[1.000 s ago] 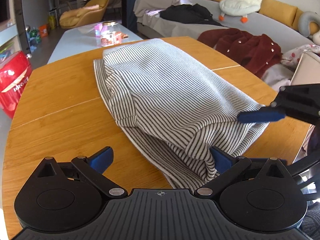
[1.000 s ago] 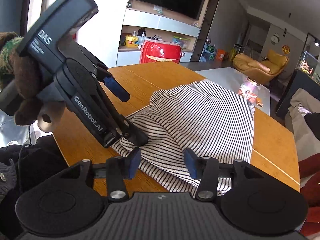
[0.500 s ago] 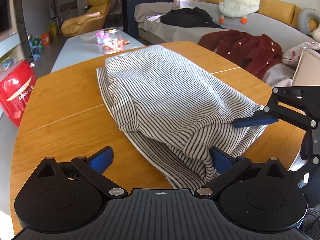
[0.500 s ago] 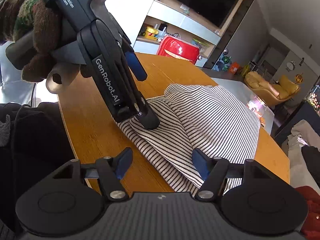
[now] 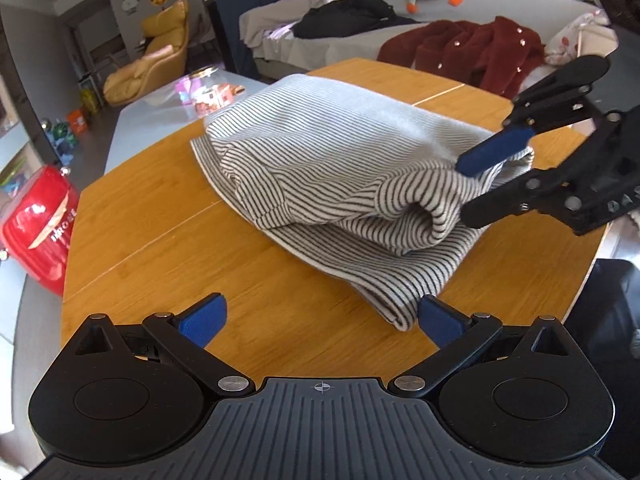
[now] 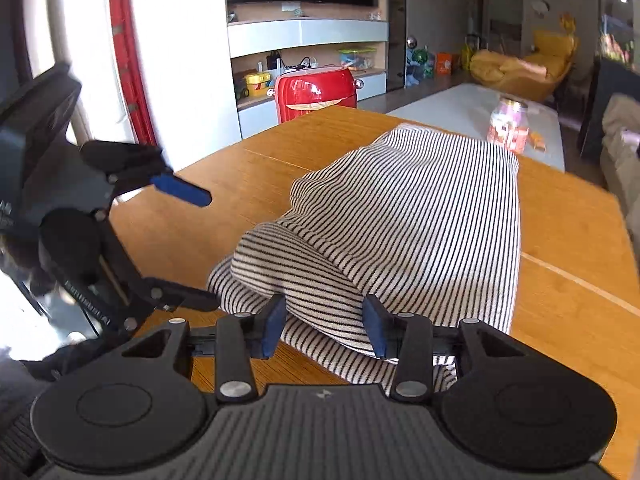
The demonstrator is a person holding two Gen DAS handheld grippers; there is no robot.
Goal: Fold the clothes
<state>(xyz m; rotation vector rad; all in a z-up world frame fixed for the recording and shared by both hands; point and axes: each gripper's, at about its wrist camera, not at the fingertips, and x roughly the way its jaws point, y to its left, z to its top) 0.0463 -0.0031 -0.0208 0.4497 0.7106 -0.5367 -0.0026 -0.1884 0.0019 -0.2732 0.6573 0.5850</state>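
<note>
A black-and-white striped garment [image 5: 340, 168] lies folded in a thick bundle on the wooden table [image 5: 152, 220]; it also shows in the right wrist view [image 6: 400, 216]. My left gripper [image 5: 320, 318] is open and empty, just off the bundle's near corner; it also shows in the right wrist view [image 6: 204, 250]. My right gripper [image 6: 324, 326] is open, with a rolled fold of the garment between its fingers. From the left wrist view the right gripper [image 5: 460, 188] stands at the bundle's right end, one finger above the fold and one below.
A red case [image 5: 36, 220] stands off the table's left edge. A grey low table with a jar [image 6: 508, 126] lies beyond the far edge. A sofa with a dark red coat [image 5: 472, 52] is behind. The table's right edge [image 5: 592, 264] is close to my right gripper.
My left gripper has pulled back from the garment's near corner. My right gripper has moved onto the bundle's end, so a rolled fold now sits between its fingers, slightly raised.
</note>
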